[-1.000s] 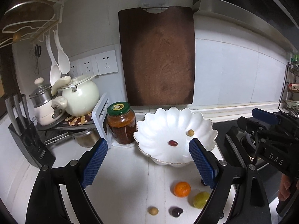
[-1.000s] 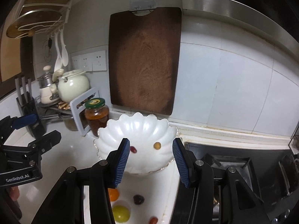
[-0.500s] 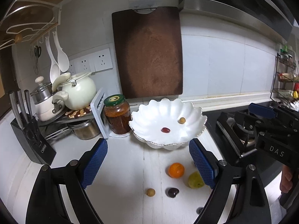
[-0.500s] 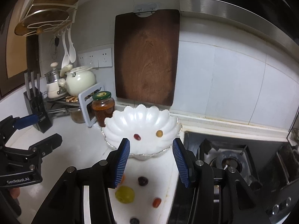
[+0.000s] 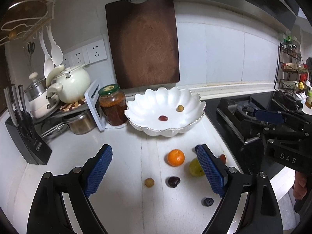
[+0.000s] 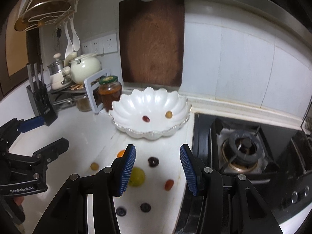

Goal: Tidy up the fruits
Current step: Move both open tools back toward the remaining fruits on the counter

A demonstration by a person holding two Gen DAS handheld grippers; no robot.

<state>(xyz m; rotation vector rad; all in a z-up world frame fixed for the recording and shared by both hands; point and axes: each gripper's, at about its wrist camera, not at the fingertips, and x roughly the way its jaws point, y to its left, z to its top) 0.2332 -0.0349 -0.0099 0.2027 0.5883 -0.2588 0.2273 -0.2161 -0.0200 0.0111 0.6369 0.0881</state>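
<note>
i'm holding my left gripper (image 5: 154,167) with fingers wide apart and my right gripper (image 6: 158,165) partly spread, both gripping nothing. the orange (image 5: 175,157), green fruit (image 6: 136,176) and dark cherry (image 6: 153,161) are sitting on the counter (image 5: 120,156) near the white bowl (image 5: 195,117).

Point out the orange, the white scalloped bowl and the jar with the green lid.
orange (image 5: 175,157), left wrist view, middle of its peel.
white scalloped bowl (image 5: 156,99), left wrist view, bare inner back wall.
jar (image 5: 114,109), left wrist view, glass body.
</note>
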